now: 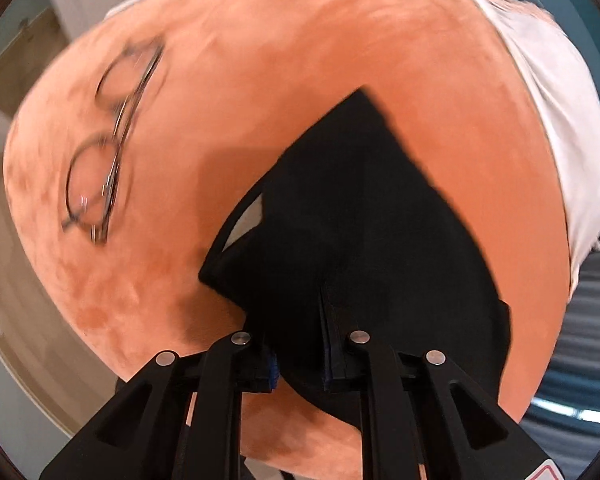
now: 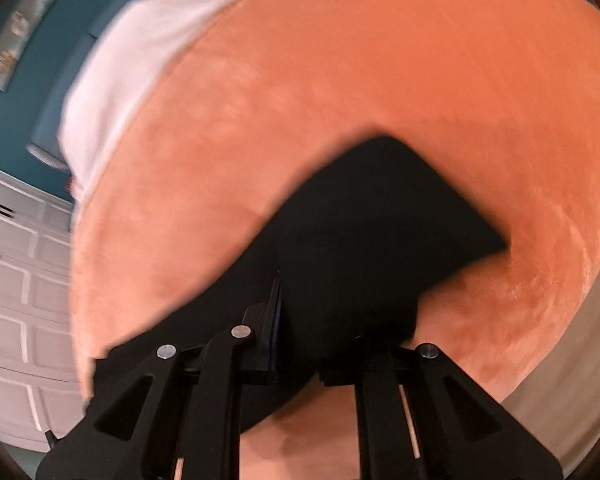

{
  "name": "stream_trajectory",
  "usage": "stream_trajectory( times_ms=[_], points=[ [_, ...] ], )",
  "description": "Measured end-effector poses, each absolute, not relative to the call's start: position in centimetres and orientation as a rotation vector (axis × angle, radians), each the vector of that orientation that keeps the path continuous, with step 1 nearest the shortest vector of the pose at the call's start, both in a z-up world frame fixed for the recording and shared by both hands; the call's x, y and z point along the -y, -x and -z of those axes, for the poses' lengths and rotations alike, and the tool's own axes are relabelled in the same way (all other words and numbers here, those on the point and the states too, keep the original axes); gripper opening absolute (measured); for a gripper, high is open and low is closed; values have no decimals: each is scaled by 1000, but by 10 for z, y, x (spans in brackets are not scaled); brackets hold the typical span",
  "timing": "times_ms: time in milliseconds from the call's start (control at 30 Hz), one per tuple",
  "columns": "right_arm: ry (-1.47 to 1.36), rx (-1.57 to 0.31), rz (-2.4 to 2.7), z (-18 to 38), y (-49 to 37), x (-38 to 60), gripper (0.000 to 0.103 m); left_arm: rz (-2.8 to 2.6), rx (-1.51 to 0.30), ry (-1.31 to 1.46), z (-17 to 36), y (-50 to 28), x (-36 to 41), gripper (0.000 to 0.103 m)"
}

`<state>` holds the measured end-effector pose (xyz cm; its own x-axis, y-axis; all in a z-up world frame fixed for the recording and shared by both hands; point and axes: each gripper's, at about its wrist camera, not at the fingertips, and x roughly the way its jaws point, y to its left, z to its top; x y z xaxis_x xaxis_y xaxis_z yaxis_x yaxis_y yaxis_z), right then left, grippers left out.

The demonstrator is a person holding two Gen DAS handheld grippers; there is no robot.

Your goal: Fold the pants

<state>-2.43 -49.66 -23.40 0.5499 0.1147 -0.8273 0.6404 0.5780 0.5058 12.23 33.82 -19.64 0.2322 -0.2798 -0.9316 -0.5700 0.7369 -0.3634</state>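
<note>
Black pants (image 1: 360, 208) lie bunched on a round orange velvet cushion (image 1: 260, 60). In the left wrist view my left gripper (image 1: 300, 340) is shut on a fold of the black cloth, which drapes over and hides most of its fingers. A small white label shows at the cloth's left edge. In the right wrist view the pants (image 2: 380, 220) rise from the cushion (image 2: 380, 60) into my right gripper (image 2: 316, 320). It is shut on the cloth, with its right finger buried under the fabric. Both views are blurred by motion.
A pair of glasses (image 1: 104, 148) lies on the cushion left of the pants. White cloth (image 1: 560, 128) hangs over the cushion's far rim, also seen as white cloth (image 2: 132, 64). White drawers (image 2: 16, 280) and a teal wall stand beyond.
</note>
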Motion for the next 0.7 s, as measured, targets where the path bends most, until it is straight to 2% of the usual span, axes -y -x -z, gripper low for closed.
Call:
stream_trajectory(
  times_ms=[67,133,200,300,333,400,467,500,533,567,600,700],
  points=[
    [-942,-956,368,241,28,498,12,-241,-1341,747,194,-119,-336,14],
    [-946,-898,346,225,33,496,12,-243,-1330,673,185,-120,-329,15],
    [-858,-878,321,210,34,489,14,-278,-1334,537,178,-123,-313,22],
    [-720,-1045,309,237,33,482,34,-364,-1337,333,167,-118,-286,28],
    [-736,-1050,284,242,40,484,35,-379,-1330,274,162,-116,-278,29],
    [-791,-1001,287,232,60,492,43,-436,-1285,86,145,-107,-252,46],
    [-784,-953,327,216,78,501,45,-474,-1209,-73,125,-97,-225,56],
    [-776,-926,337,208,86,507,52,-469,-1154,-146,112,-91,-205,59],
    [-757,-899,369,197,94,515,66,-457,-1129,-176,106,-88,-198,60],
    [-742,-867,402,187,100,524,73,-436,-1095,-209,99,-86,-183,61],
    [-743,-840,413,182,101,532,87,-416,-1068,-231,92,-86,-167,62],
    [-898,-803,342,195,98,561,89,-294,-1064,-171,79,-90,-123,72]
  ],
)
